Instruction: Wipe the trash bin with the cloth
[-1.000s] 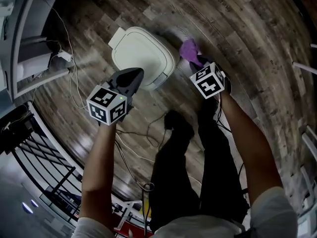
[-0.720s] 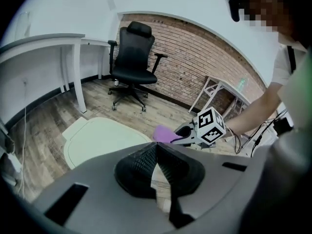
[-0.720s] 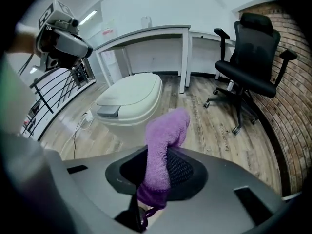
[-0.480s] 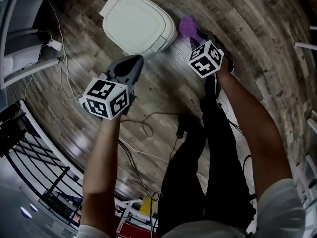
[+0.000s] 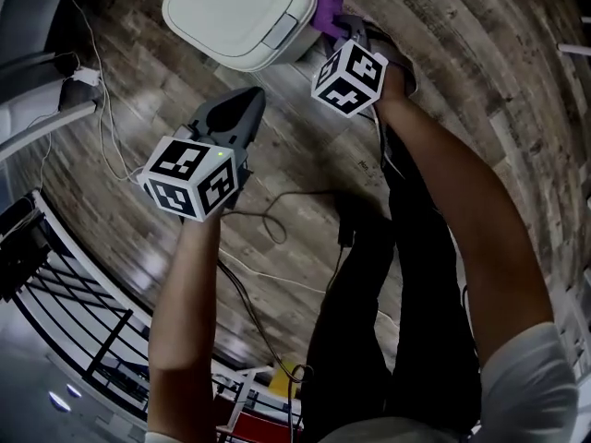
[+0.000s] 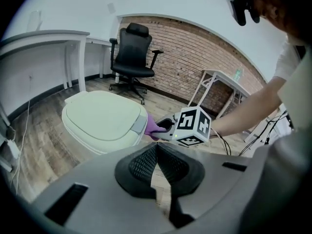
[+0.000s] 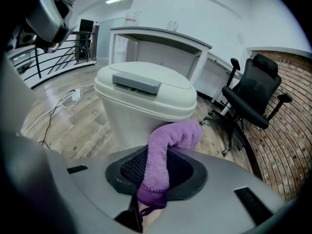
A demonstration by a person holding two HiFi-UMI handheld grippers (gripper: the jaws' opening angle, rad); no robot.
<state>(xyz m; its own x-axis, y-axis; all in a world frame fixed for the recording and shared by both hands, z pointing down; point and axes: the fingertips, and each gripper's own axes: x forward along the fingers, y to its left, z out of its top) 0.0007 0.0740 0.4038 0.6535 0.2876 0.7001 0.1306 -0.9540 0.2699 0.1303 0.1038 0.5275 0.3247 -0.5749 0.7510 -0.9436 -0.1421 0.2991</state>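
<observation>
Closer to the white trash bin [image 5: 231,12] than a second ago, the right claw [image 7: 156,172] pinches the purple cloth [image 7: 168,145], whose free end hangs just beside the bin's wall. The left claw [image 6: 157,162] hovers behind, pressed together, empty.

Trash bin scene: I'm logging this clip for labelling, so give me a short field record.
bin: white trash bin, lid closed, on wood floor
cloth: purple cloth, free end at bin's side below lid
right gripper: shut on cloth
left gripper: shut, empty, apart from bin
behind: black office chair
</observation>
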